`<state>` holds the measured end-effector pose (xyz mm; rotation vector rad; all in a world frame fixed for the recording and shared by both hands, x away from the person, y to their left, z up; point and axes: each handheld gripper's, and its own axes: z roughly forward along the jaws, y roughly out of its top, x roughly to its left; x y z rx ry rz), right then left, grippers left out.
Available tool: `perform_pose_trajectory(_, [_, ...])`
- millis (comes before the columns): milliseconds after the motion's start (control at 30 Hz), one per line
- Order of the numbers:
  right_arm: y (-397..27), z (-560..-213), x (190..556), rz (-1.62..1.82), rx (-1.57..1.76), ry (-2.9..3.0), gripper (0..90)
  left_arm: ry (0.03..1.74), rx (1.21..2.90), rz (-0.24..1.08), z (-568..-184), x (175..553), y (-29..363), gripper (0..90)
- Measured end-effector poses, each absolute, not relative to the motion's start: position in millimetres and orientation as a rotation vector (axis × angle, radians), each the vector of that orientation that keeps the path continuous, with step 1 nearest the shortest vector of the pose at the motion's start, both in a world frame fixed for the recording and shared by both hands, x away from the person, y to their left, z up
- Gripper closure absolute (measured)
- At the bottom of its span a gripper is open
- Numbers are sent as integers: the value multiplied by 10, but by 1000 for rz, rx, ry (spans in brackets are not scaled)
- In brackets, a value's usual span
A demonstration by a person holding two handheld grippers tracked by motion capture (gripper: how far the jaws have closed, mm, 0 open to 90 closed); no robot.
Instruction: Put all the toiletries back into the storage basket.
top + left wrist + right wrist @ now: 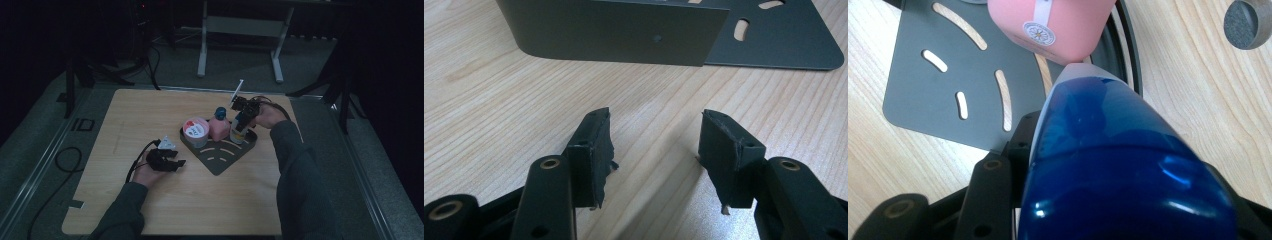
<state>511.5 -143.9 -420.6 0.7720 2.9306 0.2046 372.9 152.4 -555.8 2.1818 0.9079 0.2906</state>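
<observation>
Blue bottle (1118,165) clamped in right gripper (242,116), over dark tray (220,161) just beside pink bottle (219,127). Left gripper (172,161) parted, nothing between pads, resting on table (125,115) near tray.

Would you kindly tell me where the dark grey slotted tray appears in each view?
High view: tray, centre-right of the table.
Left gripper view: top edge, beyond the jaws.
Right gripper view: upper left, behind the blue-topped bottle.
Shared landmark: its curved slots.
</observation>
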Motion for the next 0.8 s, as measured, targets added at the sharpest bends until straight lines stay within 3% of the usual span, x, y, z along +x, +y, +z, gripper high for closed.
perform_pose_trajectory(800, [-1416,-4272,5263,204,819,2887,545,907,2181,294,-5560,3726,1519,468])
